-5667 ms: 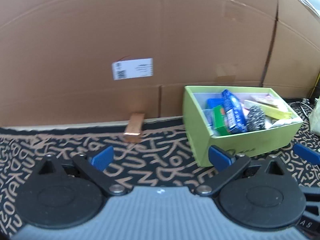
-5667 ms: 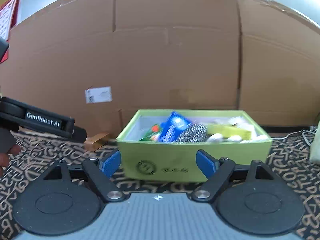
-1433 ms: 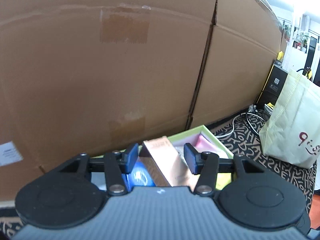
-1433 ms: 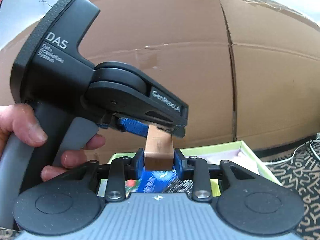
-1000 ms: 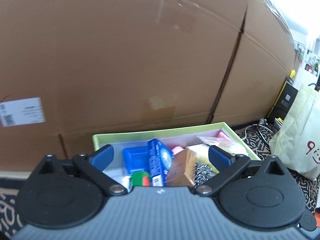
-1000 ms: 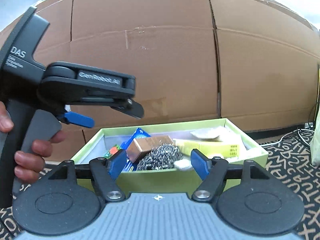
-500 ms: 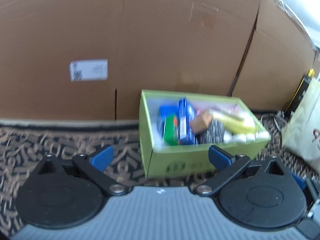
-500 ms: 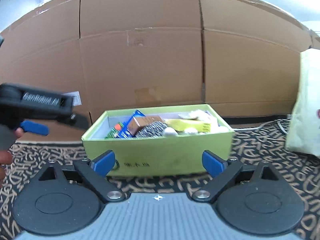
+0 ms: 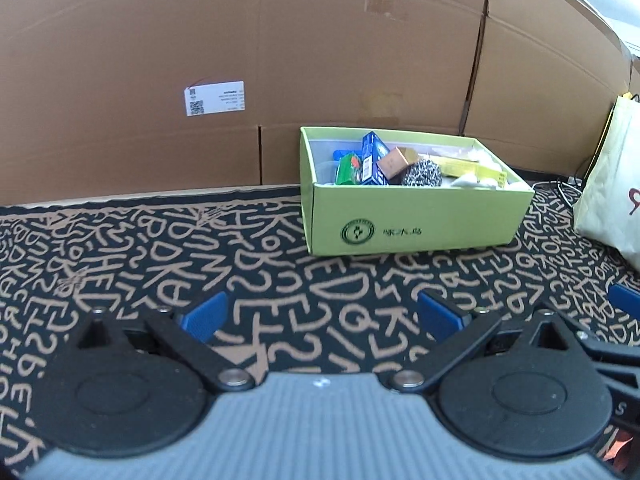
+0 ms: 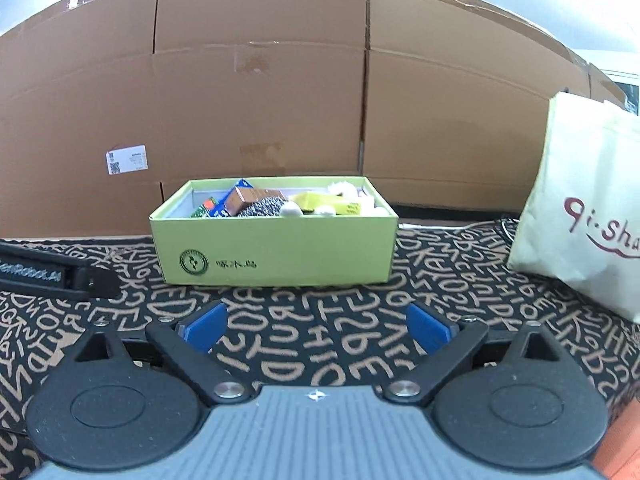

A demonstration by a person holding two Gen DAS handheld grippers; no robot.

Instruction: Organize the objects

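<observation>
My left hand-held gripper (image 9: pixel 320 316) released, holds nothing, low over letter-patterned surface (image 9: pixel 160 248). My right hand-held gripper (image 10: pixel 316 326) also spread wide, nothing between fingers. Green box (image 9: pixel 416 220) sits ahead on surface, close against cardboard wall (image 9: pixel 320 60). Copper box (image 9: pixel 394 162) lies inside green box, resting on steel scourer (image 9: pixel 422 174), beside blue packet (image 9: pixel 372 158). Cream bag (image 10: pixel 580 216) right of box.

Black surface (image 9: pixel 280 280) with tan letter pattern, green box (image 9: pixel 416 220) resting on it ahead of the tool, cream tote bag (image 10: pixel 580 216) standing ahead-right, cardboard wall (image 10: pixel 280 100) at far edge.
</observation>
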